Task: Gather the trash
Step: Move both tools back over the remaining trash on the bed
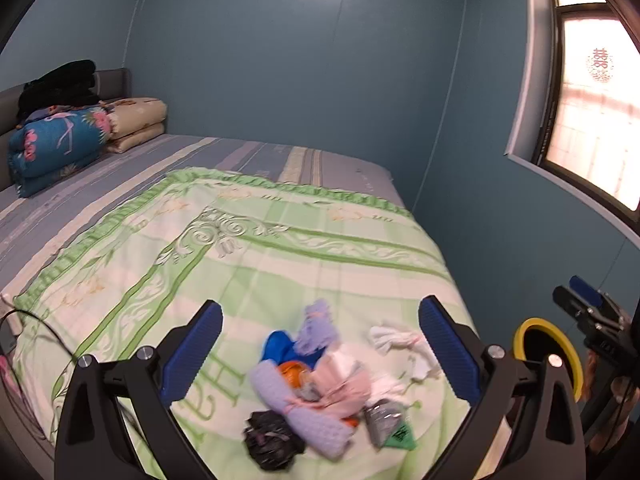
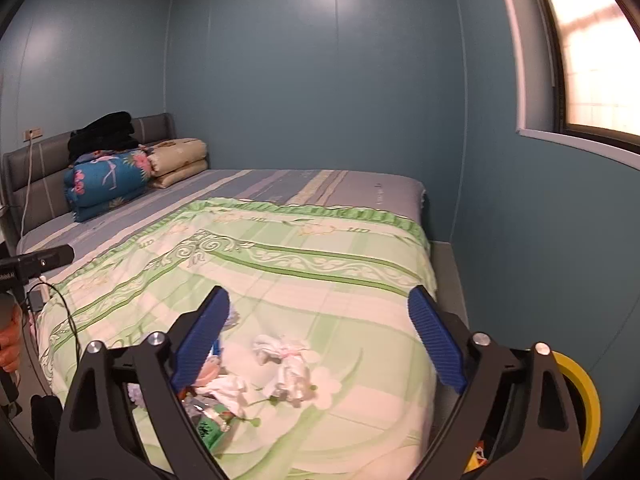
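The trash pile [image 1: 312, 384] is heaped at the near end of the bed [image 1: 280, 248], on the green quilt, so it can be reached from the foot. The left gripper [image 1: 320, 356] is held above it with jaws wide apart and empty. The right gripper [image 2: 318, 344], equally spread, is aimed at crumpled white tissues [image 2: 284, 364]. A yellow-rimmed bin [image 1: 552, 356] is kept at the right, beside the bed, presumably for dropping.
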### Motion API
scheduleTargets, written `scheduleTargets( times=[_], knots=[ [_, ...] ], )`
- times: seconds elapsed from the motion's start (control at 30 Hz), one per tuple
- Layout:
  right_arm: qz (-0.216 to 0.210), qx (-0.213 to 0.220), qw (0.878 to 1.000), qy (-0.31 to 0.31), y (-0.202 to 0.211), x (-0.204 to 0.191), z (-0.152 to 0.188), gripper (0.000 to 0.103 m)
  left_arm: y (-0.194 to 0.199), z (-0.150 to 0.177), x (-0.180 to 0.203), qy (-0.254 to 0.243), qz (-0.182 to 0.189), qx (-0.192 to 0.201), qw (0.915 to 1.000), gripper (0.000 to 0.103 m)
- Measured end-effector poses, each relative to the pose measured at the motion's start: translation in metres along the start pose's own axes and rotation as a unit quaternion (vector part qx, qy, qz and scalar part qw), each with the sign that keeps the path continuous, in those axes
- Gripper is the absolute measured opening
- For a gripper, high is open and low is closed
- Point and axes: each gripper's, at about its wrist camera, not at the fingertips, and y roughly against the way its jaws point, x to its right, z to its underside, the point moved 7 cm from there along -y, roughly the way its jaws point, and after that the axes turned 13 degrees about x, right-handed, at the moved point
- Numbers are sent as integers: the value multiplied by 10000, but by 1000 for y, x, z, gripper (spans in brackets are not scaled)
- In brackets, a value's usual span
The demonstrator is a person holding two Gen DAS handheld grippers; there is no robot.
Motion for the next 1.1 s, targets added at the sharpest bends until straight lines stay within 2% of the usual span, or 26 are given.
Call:
scheduleTargets(
  times=[0.4,0.77,1.1],
  knots=[
    [-169,-327,9992,176,-26,-29,26,94,2,50,-44,87,-201,-366,9991,95],
    [-283,-776,9954,479,-62,-39,67,94,-8,108,-54,227,-11,-828,9963,95],
    [-373,-1354,9851,990,-105,-37,120,94,-19,154,-55,218,42,-1228,9922,95]
  ],
)
